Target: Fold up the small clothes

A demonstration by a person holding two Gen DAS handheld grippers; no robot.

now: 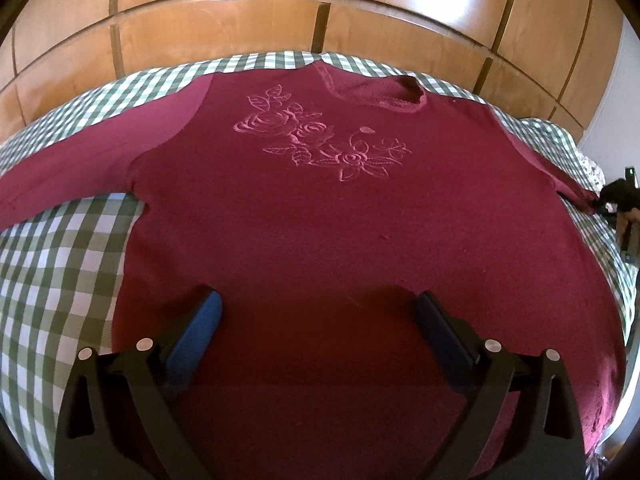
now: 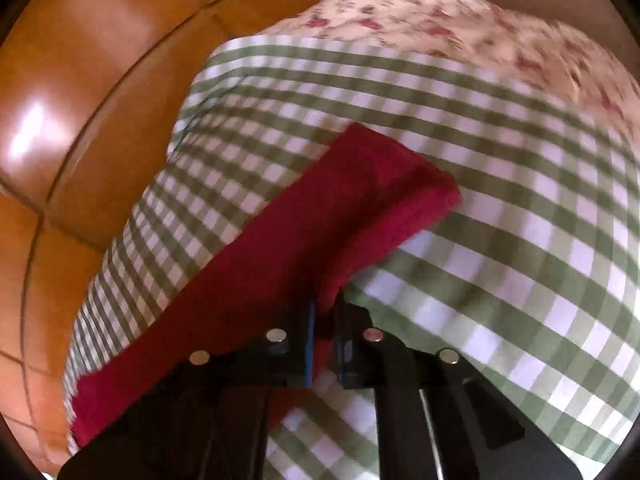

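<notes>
Your right hand-held gripper (image 2: 325,320) is clamped on the sleeve (image 2: 320,216), which runs long ahead of it. The sweater (image 1: 320,220) lies flat on the bed (image 1: 60,260), directly beneath your left hand-held gripper (image 1: 318,304), jaws apart.

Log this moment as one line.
sweater: flat on checked cloth | left hand-held gripper: open above hem | right hand-held gripper: shut on sleeve
</notes>
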